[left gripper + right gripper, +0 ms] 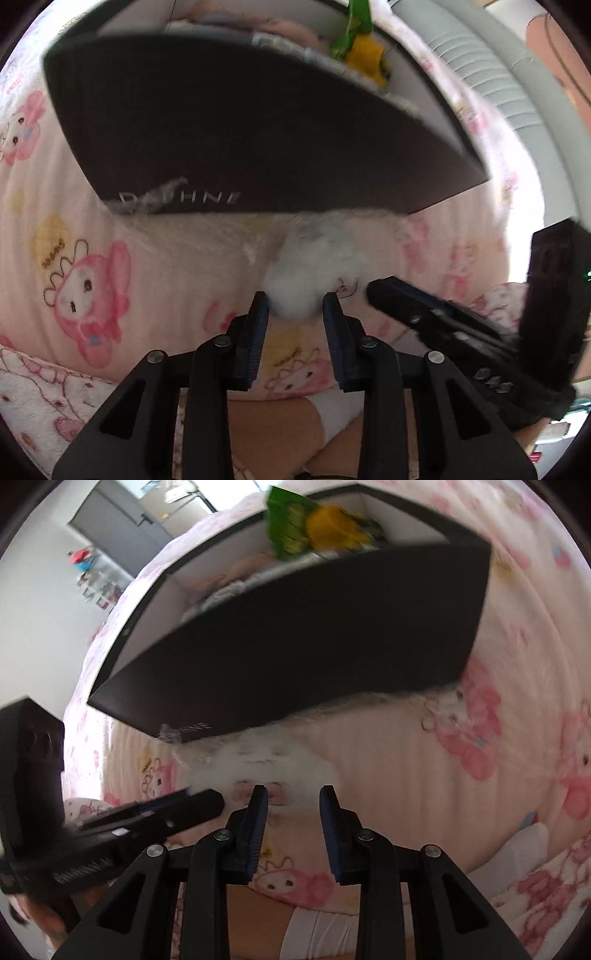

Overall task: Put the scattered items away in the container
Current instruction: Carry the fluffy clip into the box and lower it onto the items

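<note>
**Ana:** Left wrist view first. What's the left gripper (295, 301) doing?

**Ben:** Its jaws stand narrow, a little apart, and a white fluffy toy (310, 269) sits right at the tips. It's blurred, so I can't tell whether the pads press on the fluff or only frame it. The toy lies on the bed cover (74, 221), just below the near wall of the dark box (240, 129).

**Ana:** And the box?

**Ben:** Already holds things: a green and yellow packet (358, 40) pokes over the far side. The right gripper (373, 288) comes in from the right, close beside the toy.

**Ana:** Right wrist view?

**Ben:** The right gripper (290, 792) is also narrow, with a gap between the jaws. The white fluffy toy (273, 760) lies just past its tips, against the foot of the dark box (295, 635). Nothing is clearly clamped. The left gripper (218, 801) reaches toward the toy's left end.

**Ana:** So which step?

**Ben:** I'd judge it the pickup of the toy, with both grippers closing in. Next calls for a firm pinch on the soft fur, then a lift high enough to clear the near wall before dropping it beside the green and yellow packet (314, 524).
</note>
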